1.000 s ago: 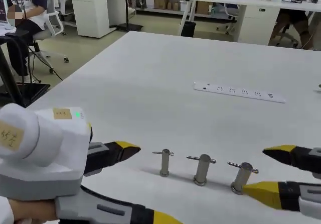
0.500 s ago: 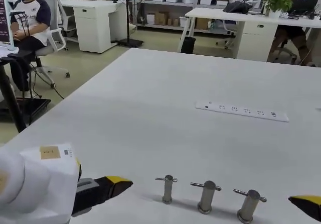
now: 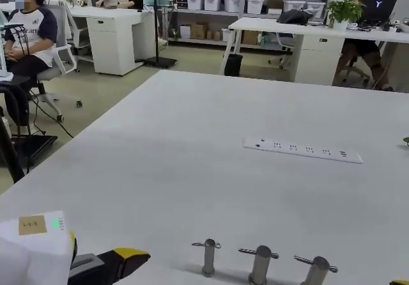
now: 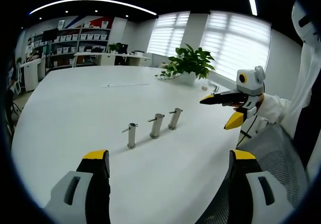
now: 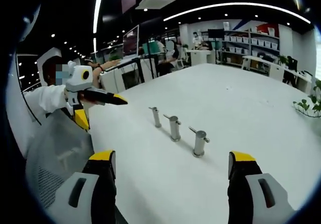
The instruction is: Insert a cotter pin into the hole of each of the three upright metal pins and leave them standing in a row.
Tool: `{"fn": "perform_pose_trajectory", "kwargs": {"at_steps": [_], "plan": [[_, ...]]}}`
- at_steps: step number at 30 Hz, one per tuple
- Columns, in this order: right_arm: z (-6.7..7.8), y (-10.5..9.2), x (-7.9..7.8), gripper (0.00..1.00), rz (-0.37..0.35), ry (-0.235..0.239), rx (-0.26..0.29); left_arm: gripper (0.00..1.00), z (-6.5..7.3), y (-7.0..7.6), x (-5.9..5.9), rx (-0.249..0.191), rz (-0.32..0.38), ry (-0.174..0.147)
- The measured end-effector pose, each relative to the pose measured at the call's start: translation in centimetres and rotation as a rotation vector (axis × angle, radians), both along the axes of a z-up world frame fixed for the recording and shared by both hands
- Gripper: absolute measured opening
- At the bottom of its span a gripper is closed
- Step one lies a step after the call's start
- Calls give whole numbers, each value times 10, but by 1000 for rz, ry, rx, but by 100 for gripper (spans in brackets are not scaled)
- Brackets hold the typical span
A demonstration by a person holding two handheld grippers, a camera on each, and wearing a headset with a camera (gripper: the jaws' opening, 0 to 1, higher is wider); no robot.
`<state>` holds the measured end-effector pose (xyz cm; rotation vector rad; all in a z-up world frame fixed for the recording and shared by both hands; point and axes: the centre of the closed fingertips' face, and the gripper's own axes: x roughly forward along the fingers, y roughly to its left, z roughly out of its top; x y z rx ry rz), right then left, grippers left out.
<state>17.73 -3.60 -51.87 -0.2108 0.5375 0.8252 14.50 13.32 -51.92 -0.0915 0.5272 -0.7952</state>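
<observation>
Your left claw gapes wide and holds nothing; your right claw likewise. At twelve o'clock from each, the three metal pins stand in a row on the counter, a cotter pin through each.

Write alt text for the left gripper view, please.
Three upright metal pins stand in a row on a white table, each with a cotter pin through its top. The left gripper is open below them; the right gripper, open, hovers beside.
</observation>
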Motion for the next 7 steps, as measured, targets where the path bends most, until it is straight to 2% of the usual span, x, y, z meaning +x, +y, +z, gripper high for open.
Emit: {"fn": "perform_pose_trajectory", "kwargs": {"at_steps": [4, 6, 7], "plan": [[1, -3, -1, 97, -12, 21, 10, 99, -2, 4, -1, 16, 10, 15], [1, -4, -2, 98, -14, 24, 16, 99, 0, 10, 5, 9, 72, 7], [2, -5, -2, 98, -15, 25, 13, 99, 0, 13, 6, 13, 76, 4]]}}
